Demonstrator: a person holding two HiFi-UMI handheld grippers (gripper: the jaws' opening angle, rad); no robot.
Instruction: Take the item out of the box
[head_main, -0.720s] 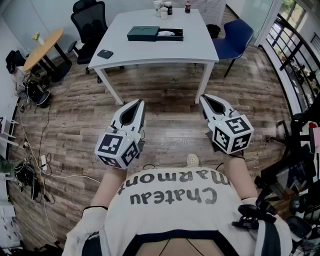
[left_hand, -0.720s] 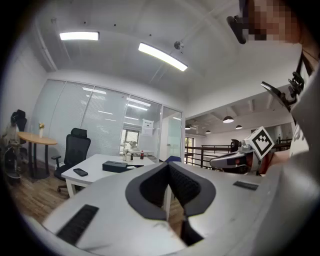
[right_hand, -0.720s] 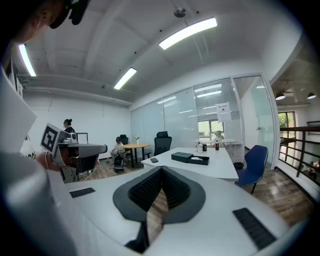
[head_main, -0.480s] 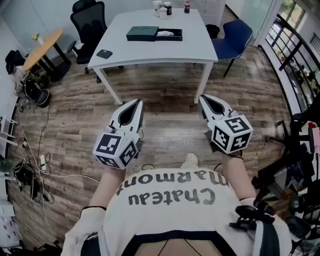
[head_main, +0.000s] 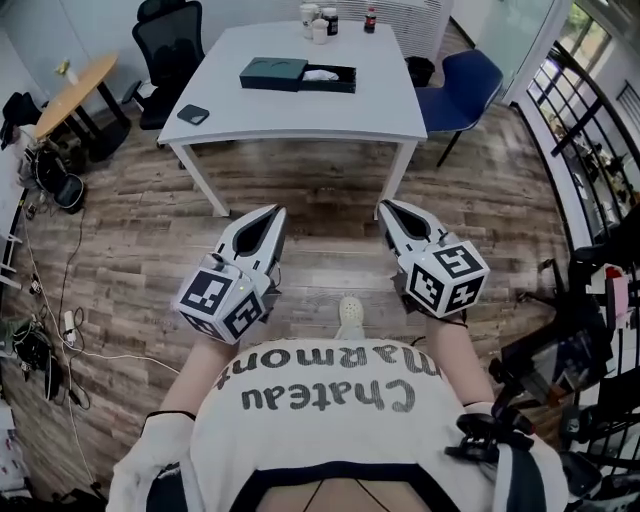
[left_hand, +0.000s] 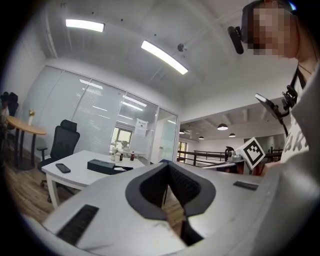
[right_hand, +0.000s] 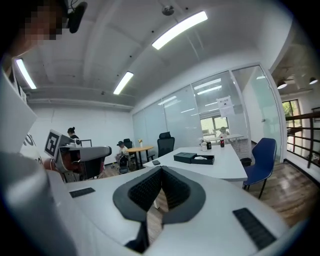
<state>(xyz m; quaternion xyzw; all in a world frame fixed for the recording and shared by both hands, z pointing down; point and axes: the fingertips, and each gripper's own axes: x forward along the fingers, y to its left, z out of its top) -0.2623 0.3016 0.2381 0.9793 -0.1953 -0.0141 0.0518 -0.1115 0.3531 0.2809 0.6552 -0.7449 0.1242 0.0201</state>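
On the white table (head_main: 300, 105) lies a dark box (head_main: 272, 70), lid off to the left, with its open tray (head_main: 330, 77) holding a white item (head_main: 320, 75). Both grippers hang over the wooden floor, well short of the table. My left gripper (head_main: 274, 211) is shut with nothing in it, and so is my right gripper (head_main: 384, 206). In the left gripper view the box (left_hand: 106, 166) shows far beyond the closed jaws of the left gripper (left_hand: 168, 164). From the right gripper view, the box (right_hand: 194, 158) lies past the right gripper (right_hand: 160, 169).
A phone (head_main: 192, 114) lies at the table's left side; cups and a bottle (head_main: 322, 20) stand at its far edge. A black office chair (head_main: 165, 45) and a round wooden table (head_main: 65, 95) are at left, a blue chair (head_main: 465, 80) at right. Cables (head_main: 60, 330) litter the floor.
The person has stepped toward the table, so the table and box sit lower and slightly left in the head view. Both grippers stay shut and level.
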